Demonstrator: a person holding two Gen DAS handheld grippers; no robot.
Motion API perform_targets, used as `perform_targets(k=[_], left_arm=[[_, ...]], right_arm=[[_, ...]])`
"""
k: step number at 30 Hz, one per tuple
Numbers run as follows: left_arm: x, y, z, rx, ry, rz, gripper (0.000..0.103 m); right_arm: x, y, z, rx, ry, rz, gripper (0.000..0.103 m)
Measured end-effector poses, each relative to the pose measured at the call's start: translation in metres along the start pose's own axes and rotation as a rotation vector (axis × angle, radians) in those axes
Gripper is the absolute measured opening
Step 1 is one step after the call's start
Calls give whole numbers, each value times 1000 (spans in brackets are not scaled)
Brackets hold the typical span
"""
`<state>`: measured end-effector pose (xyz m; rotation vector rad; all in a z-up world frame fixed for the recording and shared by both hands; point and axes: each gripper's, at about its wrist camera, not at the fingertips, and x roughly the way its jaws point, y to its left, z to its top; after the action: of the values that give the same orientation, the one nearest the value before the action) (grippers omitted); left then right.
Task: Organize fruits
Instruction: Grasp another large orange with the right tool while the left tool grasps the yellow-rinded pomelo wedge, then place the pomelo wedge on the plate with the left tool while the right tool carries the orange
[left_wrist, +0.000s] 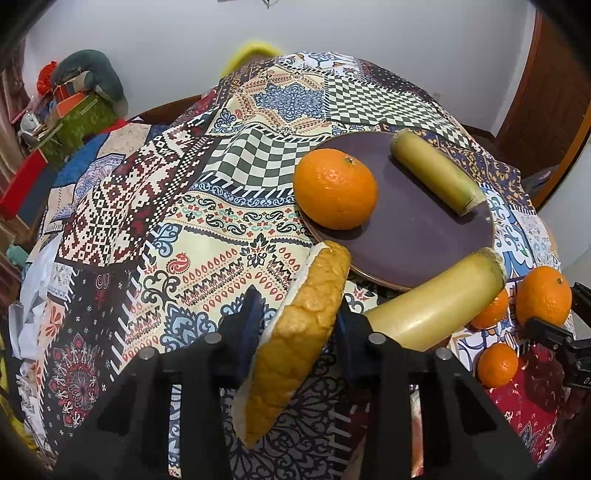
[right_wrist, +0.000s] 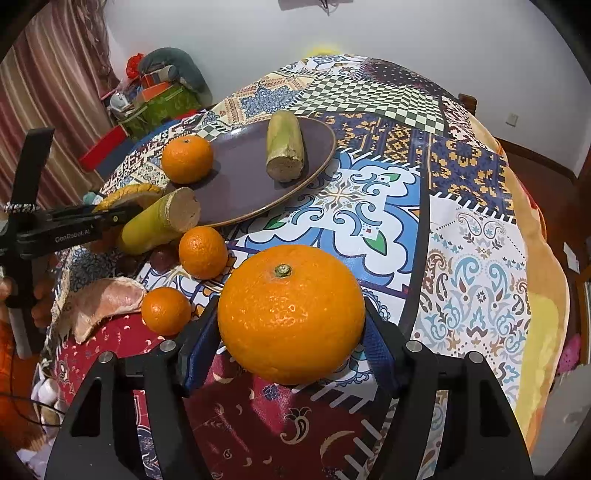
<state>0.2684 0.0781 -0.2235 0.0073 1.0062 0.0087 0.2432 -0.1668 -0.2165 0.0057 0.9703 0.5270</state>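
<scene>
"GenRobot.AI" is printed on the left gripper (right_wrist: 110, 218), whose jaws are clamped on a pomelo peel wedge (left_wrist: 299, 332). Ahead of it stands the purple plate (left_wrist: 417, 236) on a patchwork tablecloth (left_wrist: 207, 229). The right gripper (right_wrist: 291, 332) grips a large orange (right_wrist: 291, 314); white wall behind.

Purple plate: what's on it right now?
On the plate: one orange near its left rim and one cut cane piece. The plate surface beneath both is hidden.
</scene>
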Motion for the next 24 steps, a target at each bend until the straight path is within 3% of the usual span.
perform_targets(k=[4, 24], left_arm=[[-9, 0, -2, 5, -14, 6, 25], [-85, -6, 4, 6, -167, 1, 24]], right_arm=[[-4, 0, 0, 9, -7, 1, 66], [-51, 15, 27, -44, -164, -20, 66]])
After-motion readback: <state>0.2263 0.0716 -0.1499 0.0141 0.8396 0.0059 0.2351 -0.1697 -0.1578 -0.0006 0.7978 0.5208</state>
